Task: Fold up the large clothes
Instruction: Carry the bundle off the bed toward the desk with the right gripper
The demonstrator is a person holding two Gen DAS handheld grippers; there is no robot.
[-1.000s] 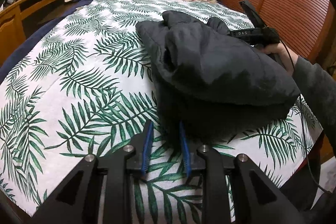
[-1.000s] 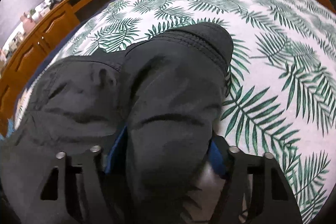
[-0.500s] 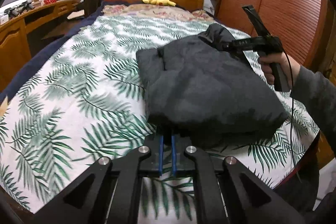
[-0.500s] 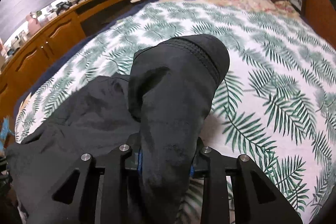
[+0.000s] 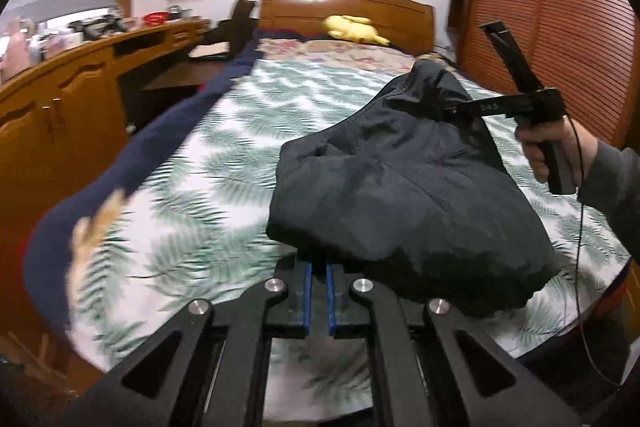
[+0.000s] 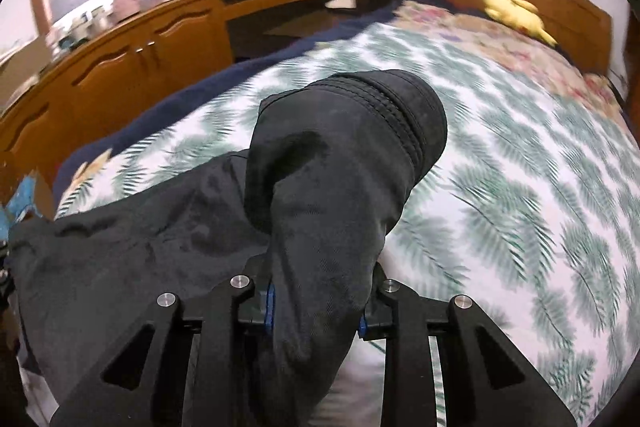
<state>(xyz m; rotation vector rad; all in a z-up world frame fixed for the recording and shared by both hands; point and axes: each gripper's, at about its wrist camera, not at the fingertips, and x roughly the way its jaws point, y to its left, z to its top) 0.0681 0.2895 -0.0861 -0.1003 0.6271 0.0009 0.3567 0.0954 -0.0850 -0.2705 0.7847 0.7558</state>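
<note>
A folded black jacket (image 5: 404,191) is held up above the palm-leaf bedspread (image 5: 224,163). My left gripper (image 5: 316,267) is shut on its near lower edge, where the blue pads pinch the cloth. My right gripper (image 6: 316,303) is shut on a thick bunch of the jacket (image 6: 332,195), whose stitched cuff end sticks out past the fingers. The right gripper also shows in the left wrist view (image 5: 460,107), gripping the jacket's far upper end, with a hand on its handle.
A wooden headboard (image 5: 344,3) and a yellow plush toy (image 5: 354,29) are at the bed's far end. A wooden desk with cabinets (image 5: 68,107) runs along the left side. A slatted wooden wardrobe (image 5: 560,27) stands on the right.
Both grippers have closed on the jacket and lifted it off the bed. The views have tilted up and back, and the jacket now hangs between the grippers.
</note>
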